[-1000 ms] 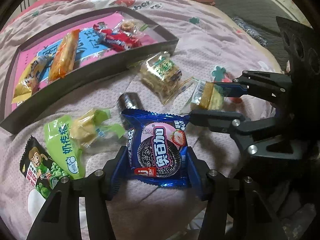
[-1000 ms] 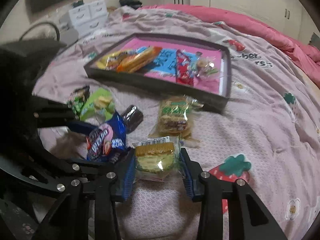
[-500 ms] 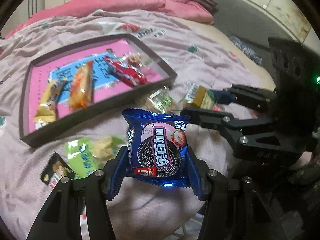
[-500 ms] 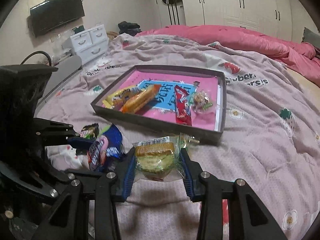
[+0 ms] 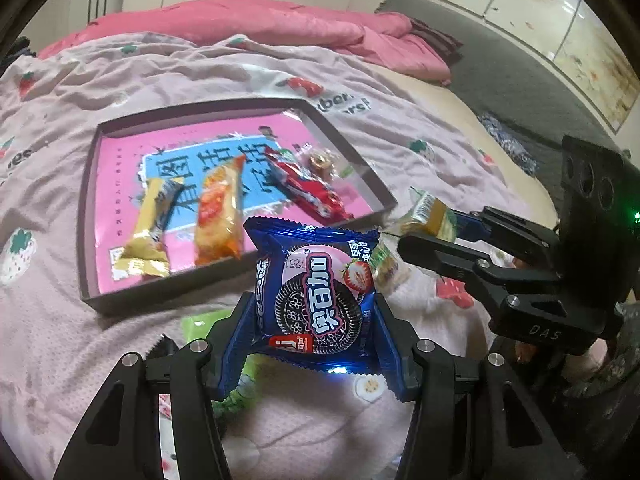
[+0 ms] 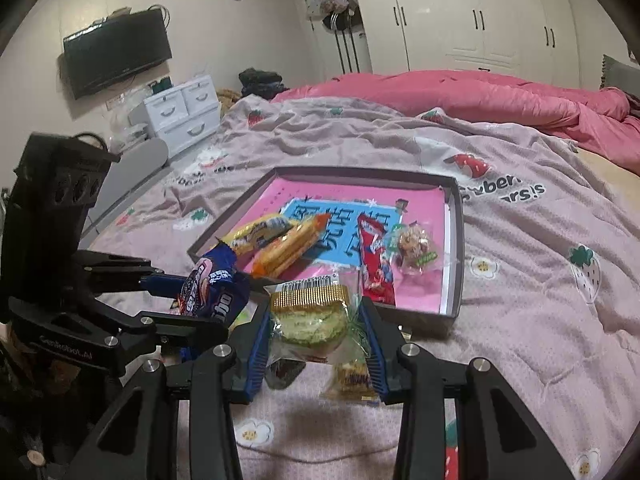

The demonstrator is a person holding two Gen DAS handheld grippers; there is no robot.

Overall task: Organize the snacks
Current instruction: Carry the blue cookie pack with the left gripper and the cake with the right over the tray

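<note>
Both tools raised since earlier | left tool (image 5: 316,320): Oreo pack (image 5: 316,292) | right tool (image 6: 316,332): cracker pack (image 6: 312,312)

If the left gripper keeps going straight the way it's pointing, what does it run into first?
Probably the near wall of the tray. The left gripper, shut on the blue cookie pack, points at that wall and the orange snack pack lying just behind it. Depth is unclear; held high enough, it might clear the wall.

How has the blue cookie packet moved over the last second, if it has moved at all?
Yes. The blue cookie packet, clamped in the left tool, has risen off the bedspread and travelled toward the tray, whose near wall it now overlaps.
</note>
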